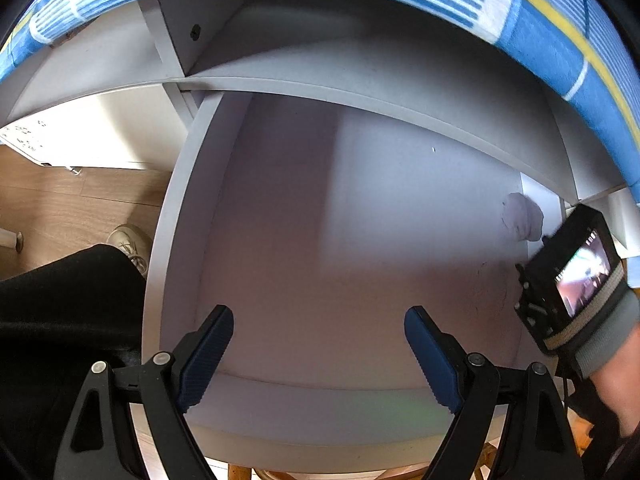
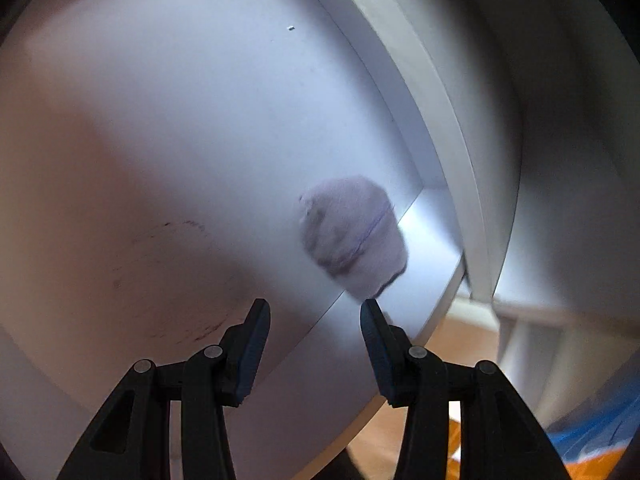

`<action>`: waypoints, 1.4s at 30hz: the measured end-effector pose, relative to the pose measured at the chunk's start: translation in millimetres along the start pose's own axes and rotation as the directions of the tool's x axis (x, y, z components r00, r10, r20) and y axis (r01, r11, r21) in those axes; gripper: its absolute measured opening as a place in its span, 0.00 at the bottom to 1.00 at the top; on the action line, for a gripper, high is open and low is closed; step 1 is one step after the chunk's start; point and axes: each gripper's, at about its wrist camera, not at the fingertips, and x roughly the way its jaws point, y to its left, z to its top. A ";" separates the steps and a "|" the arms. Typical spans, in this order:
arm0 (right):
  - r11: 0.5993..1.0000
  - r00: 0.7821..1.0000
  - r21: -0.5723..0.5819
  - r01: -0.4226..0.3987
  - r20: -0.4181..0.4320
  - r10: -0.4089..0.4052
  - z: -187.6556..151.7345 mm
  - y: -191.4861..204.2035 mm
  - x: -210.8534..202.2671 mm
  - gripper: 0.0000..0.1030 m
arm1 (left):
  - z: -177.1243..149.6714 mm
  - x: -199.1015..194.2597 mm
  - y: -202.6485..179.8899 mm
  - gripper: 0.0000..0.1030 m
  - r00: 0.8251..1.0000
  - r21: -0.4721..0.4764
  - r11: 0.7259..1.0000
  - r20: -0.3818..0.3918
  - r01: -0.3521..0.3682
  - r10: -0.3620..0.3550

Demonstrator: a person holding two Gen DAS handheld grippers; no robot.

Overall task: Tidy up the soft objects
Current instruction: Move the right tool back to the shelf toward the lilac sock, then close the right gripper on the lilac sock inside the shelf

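Inside a white shelf compartment, a pale rolled sock lies just beyond the released, empty right gripper; the left gripper gapes wide, empty.

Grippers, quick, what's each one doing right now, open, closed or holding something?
Left gripper: open, nothing between its fingers, over the white shelf.
Right gripper: open, holding nothing; the pale rolled sock lies just past its fingertips.

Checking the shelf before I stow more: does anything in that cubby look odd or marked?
Yes. Dark scuff marks smudge the cubby floor, and a rolled pale sock sits alone in the right-hand corner, just ahead of the open right gripper.
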 end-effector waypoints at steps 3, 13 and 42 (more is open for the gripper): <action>1.000 1.000 -0.021 -0.002 0.006 0.002 7.4 -4.3 5.0 0.46 | -1.6 1.5 1.4 0.85 1.000 -0.005 1.000 -0.004 -0.004 0.004; 0.997 1.000 -0.077 0.012 0.005 -0.011 24.1 -16.4 17.5 0.48 | -3.7 7.3 4.9 0.85 1.000 -0.019 1.000 -0.022 -0.003 0.003; 0.980 0.987 0.140 -0.139 0.106 0.125 10.0 -23.1 -2.4 0.57 | -3.2 9.0 10.0 0.85 1.000 -0.046 0.999 -0.029 -0.008 0.006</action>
